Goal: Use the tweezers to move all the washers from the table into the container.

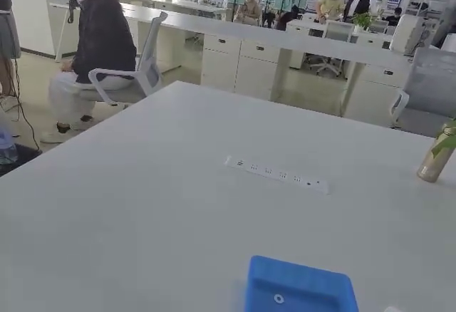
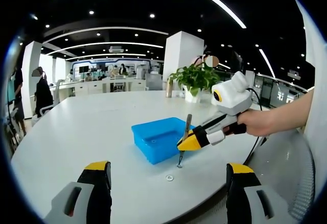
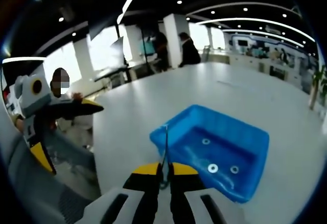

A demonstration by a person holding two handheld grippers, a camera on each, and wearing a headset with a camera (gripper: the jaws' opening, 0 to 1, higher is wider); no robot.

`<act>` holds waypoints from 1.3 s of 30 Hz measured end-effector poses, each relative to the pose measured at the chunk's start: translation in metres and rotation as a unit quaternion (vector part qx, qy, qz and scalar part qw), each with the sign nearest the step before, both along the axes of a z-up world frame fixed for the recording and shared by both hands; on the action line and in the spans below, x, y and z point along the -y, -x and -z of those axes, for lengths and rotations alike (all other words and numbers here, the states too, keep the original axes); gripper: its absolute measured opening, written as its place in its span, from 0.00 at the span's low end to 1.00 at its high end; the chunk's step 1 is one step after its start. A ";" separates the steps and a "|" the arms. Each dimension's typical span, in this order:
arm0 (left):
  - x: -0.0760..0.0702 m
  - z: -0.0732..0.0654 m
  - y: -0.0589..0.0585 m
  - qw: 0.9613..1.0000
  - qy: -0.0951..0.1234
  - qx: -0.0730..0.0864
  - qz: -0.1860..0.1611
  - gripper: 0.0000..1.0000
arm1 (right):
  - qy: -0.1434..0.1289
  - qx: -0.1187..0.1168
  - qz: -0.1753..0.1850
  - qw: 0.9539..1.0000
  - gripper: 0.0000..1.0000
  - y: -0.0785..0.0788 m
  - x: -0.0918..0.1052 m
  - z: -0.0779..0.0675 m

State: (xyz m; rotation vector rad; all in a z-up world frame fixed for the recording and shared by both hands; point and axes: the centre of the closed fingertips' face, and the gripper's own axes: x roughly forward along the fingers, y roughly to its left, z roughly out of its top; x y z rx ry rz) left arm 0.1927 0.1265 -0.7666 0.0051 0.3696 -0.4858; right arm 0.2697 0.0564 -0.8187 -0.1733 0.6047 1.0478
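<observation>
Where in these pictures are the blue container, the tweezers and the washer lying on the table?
blue container (image 2: 162, 151): left gripper view, on its near outer wall.
tweezers (image 2: 187, 124): left gripper view, on the upper shaft.
washer (image 2: 169, 177): left gripper view, on the small ring itself.

We see a blue rectangular container (image 3: 225, 150) open on the white table (image 2: 102, 132), three small metal washers (image 3: 212, 168) flat on its floor. One more washer (image 2: 169, 177) lies on the table just beside it (near the slim tweezers (image 2: 187, 126), which point tips-down at the tabletop)
</observation>
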 end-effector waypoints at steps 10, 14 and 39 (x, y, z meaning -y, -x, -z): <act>0.000 0.000 0.000 1.000 0.000 0.000 0.000 0.95 | 0.026 0.039 -0.054 0.997 0.04 0.012 -0.007 0.000; 0.000 0.000 0.000 1.000 0.000 0.000 0.000 0.95 | 0.032 0.042 -0.059 0.997 0.04 0.012 -0.006 0.001; 0.000 0.001 0.001 1.000 -0.002 -0.002 0.000 0.94 | 0.038 0.050 -0.070 0.996 0.03 0.012 -0.006 -0.001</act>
